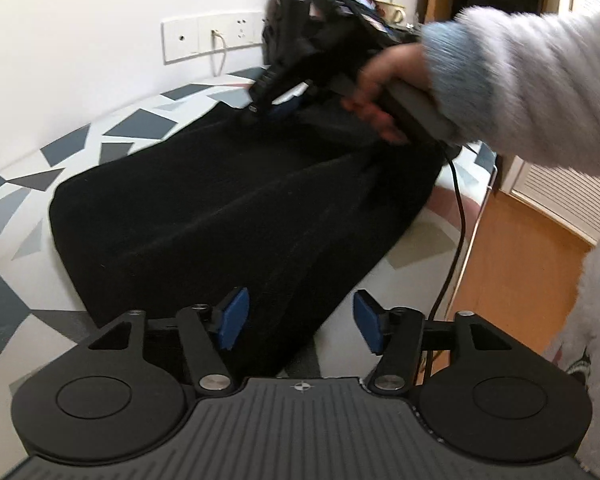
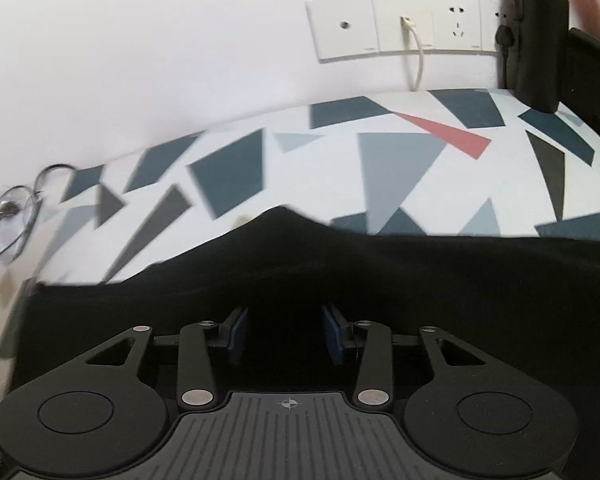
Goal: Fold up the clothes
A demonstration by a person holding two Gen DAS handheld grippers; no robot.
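Note:
A black garment (image 1: pixel 240 208) lies folded and flat on a table covered by a cloth with grey and blue triangles (image 1: pixel 28 208). My left gripper (image 1: pixel 300 320) hovers at the garment's near corner, and its blue pads (image 1: pixel 234 318) stand apart with nothing pinched. A hand in a fuzzy pale sleeve (image 1: pixel 532 88) holds my right gripper (image 1: pixel 268 100) over the garment's far end. In the right wrist view that gripper (image 2: pixel 287 336) is open just above the black garment (image 2: pixel 380 272), whose far edge rises in a small hump. No cloth is caught between its pads (image 2: pixel 238 336).
A socket panel (image 2: pixel 400 26) with a white cable plugged in is on the wall behind. A black bottle (image 2: pixel 538 36) stands at the table's far right. Thin wire loops (image 2: pixel 16 208) lie at the left. The table edge and wooden floor (image 1: pixel 512 256) are on the right, with a black cable (image 1: pixel 458 216) hanging there.

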